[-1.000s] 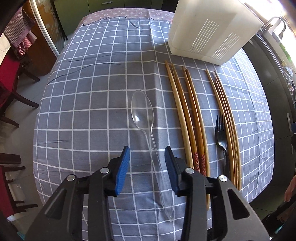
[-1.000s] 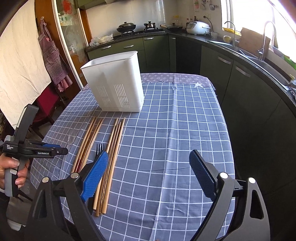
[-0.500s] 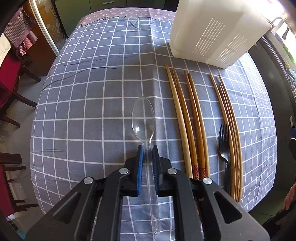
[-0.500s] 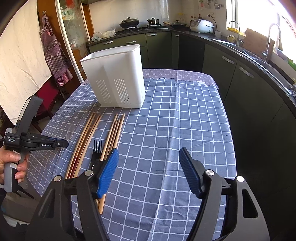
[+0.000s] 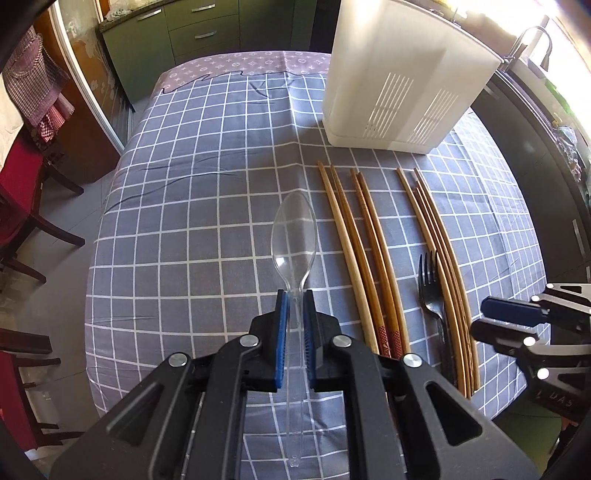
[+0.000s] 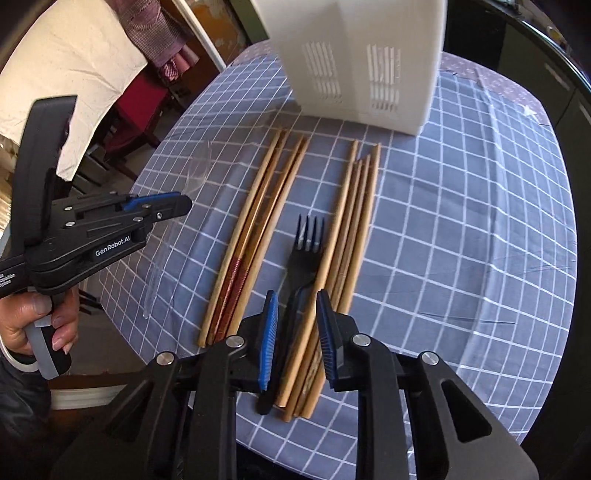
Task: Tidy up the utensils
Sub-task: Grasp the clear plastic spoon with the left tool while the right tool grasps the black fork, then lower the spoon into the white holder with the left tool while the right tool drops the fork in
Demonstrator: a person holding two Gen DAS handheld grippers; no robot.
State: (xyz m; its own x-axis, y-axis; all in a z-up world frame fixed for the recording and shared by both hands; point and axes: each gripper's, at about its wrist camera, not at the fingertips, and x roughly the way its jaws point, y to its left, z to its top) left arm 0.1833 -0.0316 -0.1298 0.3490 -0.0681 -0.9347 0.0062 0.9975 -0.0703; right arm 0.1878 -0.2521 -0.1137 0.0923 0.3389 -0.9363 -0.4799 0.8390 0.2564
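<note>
The left tool [image 5: 294, 306] grips the clear spoon [image 5: 293, 236] just above the bench [image 5: 192, 206]. The right tool [image 6: 294, 325], jaws just closing, straddles the black fork [image 6: 308, 254] without pressing it. It could also catch the touching chopsticks [image 6: 351, 221].

Blue checked tablecloth [image 5: 207, 206], red chair [image 5: 18, 192] – green cabinets [image 5: 192, 33] behind

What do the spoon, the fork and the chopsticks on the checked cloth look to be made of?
Spoon: clear, glossy plastic by the look of it; the cloth's grid shows through its bowl. Fork: black, smooth with a dull sheen, probably plastic, though coated metal can't be ruled out. Chopsticks: tan to brown, matte, likely wood or bamboo; some carry a red patterned band near the thick end.
</note>
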